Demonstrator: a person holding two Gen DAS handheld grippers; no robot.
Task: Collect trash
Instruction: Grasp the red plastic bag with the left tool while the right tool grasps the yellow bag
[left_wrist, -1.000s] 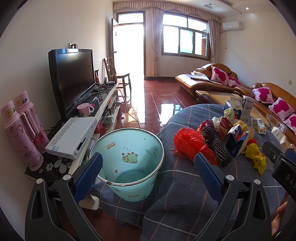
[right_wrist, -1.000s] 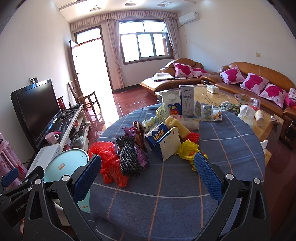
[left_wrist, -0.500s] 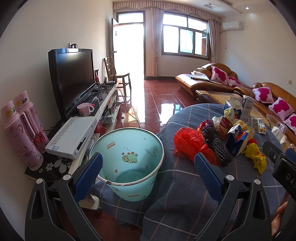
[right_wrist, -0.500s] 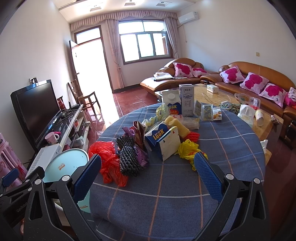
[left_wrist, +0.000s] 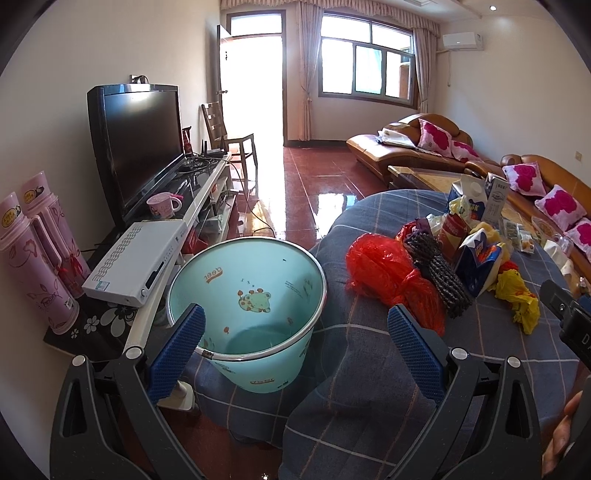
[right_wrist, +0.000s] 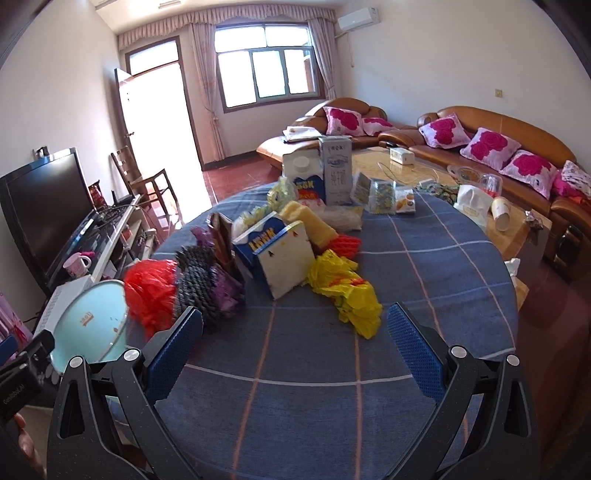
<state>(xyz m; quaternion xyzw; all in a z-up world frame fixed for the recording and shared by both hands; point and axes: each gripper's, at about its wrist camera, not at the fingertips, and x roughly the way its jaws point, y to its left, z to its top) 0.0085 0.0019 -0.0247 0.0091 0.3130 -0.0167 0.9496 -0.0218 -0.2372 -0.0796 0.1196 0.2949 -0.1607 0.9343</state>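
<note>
1. Left gripper (left_wrist: 293, 345), bottom of the left wrist view: jaws spread wide, holding nothing, hovering over the table edge.
2. Right gripper (right_wrist: 293, 345), bottom of the right wrist view: likewise spread and empty above the blue checked tablecloth (right_wrist: 424, 266).
3. Light blue bin (left_wrist: 245, 314), lower centre of the left view, stands at the table's left edge.
4. Mid-frame trash pile: red plastic bag (right_wrist: 151, 291), black mesh (right_wrist: 195, 284), blue carton (right_wrist: 273, 254), yellow bag (right_wrist: 347, 291).
5. Farther back, milk cartons (right_wrist: 334, 173) stand upright.

Crinkly red plastic bag (left_wrist: 391, 273), checked cloth tablecloth (right_wrist: 424, 266)
</note>
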